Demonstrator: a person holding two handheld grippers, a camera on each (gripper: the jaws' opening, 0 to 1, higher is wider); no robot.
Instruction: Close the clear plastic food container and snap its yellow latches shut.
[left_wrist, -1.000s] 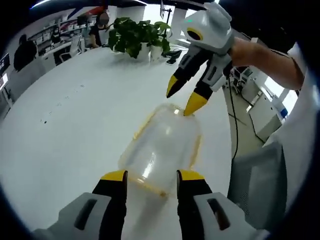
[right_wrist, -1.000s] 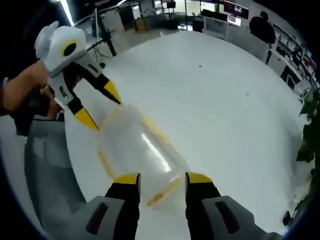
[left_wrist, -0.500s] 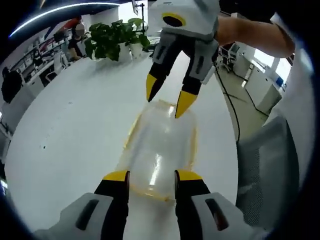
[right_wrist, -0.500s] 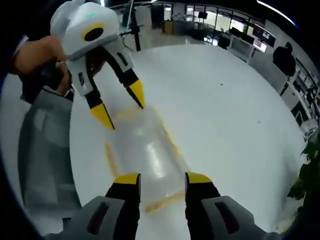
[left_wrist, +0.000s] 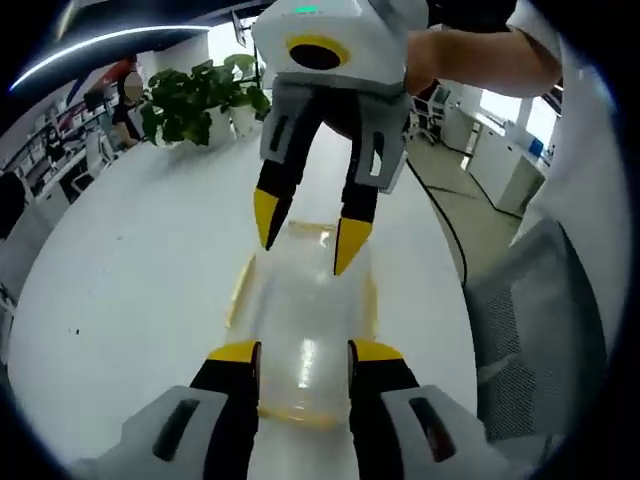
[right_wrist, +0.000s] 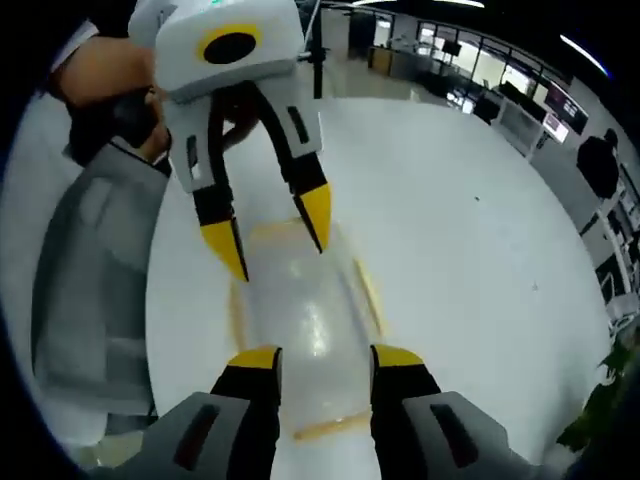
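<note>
Left claw (left_wrist: 298, 352) sits spread at the near short end of the clear plastic food container (left_wrist: 300, 325), jaws apart, one to each side of that end, grasping nothing. Right claw (right_wrist: 325, 358) is likewise released, jaws straddling the opposite short end. Each claw shows in the other's view, facing back: the right claw at (left_wrist: 303, 232), the left claw at (right_wrist: 274, 234), tips over the far end of the box.

Change over the last second: the two claws have swung from an offset, angled approach into line with each other, and each has closed in on its own end. The container now runs straight up the middle of both views, where before it lay skewed. Judged meaning: the claws are squared up to press or pinch the end latches; whether the lid is fully seated cannot be told.

Container lies flat on the white counter (left_wrist: 130, 300), near its edge, beside a grey chair (left_wrist: 530, 330). Long axis runs from one claw to the other, short ends pointing at each. Yellow latches (left_wrist: 241, 285) show along its long sides and as a yellow strip at the near end. Potted plants (left_wrist: 195, 100) stand far off on the counter.
</note>
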